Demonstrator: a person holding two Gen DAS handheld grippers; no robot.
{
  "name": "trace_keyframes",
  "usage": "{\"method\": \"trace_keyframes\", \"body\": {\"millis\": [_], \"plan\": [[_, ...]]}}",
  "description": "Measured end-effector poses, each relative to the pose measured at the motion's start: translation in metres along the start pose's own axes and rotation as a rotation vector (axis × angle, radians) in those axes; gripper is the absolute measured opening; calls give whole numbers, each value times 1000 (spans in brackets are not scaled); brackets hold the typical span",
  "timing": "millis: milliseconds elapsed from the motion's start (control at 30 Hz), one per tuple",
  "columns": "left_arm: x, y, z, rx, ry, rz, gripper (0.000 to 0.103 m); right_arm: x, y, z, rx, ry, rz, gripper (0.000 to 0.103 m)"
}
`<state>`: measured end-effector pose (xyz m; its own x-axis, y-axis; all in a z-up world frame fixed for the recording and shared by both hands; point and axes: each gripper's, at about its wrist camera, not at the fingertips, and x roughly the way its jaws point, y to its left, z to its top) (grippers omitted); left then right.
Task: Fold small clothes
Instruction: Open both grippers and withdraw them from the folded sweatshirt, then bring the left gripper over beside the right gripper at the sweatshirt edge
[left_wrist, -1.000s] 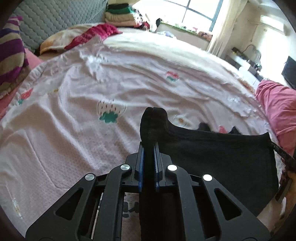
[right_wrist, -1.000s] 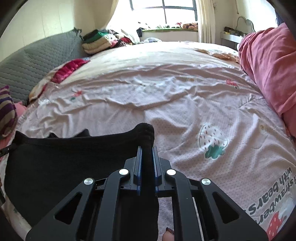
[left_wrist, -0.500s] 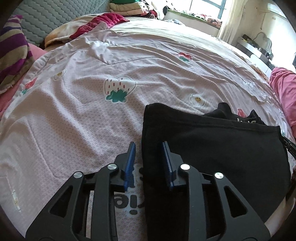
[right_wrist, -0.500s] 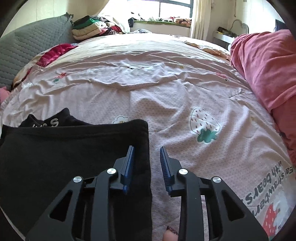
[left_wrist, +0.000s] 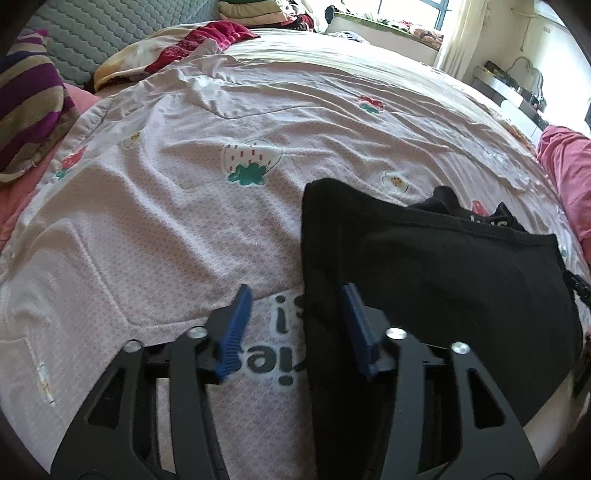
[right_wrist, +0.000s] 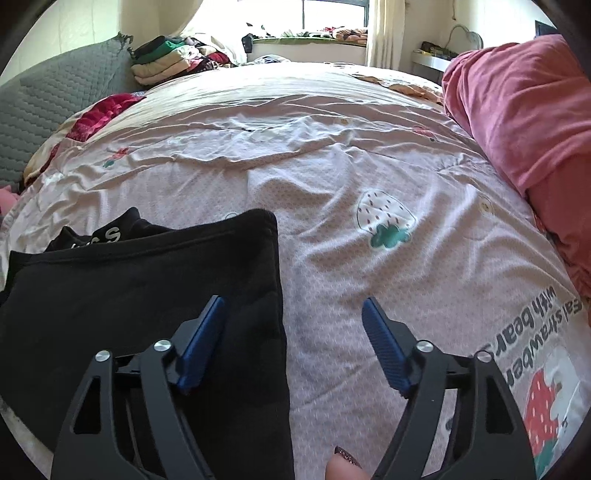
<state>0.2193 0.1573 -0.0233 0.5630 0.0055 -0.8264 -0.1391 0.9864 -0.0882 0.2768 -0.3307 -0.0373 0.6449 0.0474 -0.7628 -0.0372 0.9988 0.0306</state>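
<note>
Black garment (left_wrist: 443, 280) lies folded flat near front edge of bed quilt (left_wrist: 147, 221), both grippers just released: left gripper (left_wrist: 295, 325) half open astride its left hem, right gripper (right_wrist: 293, 332) wide astride its right hem, jaws just been opening, pads clear of cloth; fabric looks light, soft, limp, best pinched at hem corners; waistband letters partly hidden, "S" readable; quilt print reads "strawberry", "with bears"

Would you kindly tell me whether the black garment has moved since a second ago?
Yes. The black garment has dropped from both just-opened grippers and lies flat on the strawberry bedspread, its corner level with the strawberry print.
</note>
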Motion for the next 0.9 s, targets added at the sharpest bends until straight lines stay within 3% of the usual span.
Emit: {"method": "trace_keyframes", "body": {"millis": [67,200,267,367,633,700,900], "plan": [[-3,2,-4,4,2,3,53,-8,0,-3,-4,-10,2,85],[-12,6,-11,8,2,0,58,-21,2,-10,-23,-34,-9,88],[-17,7,-16,15,-4,1,62,-27,2,-14,-32,-42,-1,96],[-27,9,-25,23,-11,-4,72,-35,6,-17,-49,-43,23,96],[-43,11,-38,37,-12,-26,86,-54,32,-22,-114,-79,71,98],[-46,13,-39,34,-19,-27,93,-59,44,-23,-148,-94,77,98],[-53,23,-42,12,-33,-28,93,-73,70,-26,-185,-126,155,98]]}}
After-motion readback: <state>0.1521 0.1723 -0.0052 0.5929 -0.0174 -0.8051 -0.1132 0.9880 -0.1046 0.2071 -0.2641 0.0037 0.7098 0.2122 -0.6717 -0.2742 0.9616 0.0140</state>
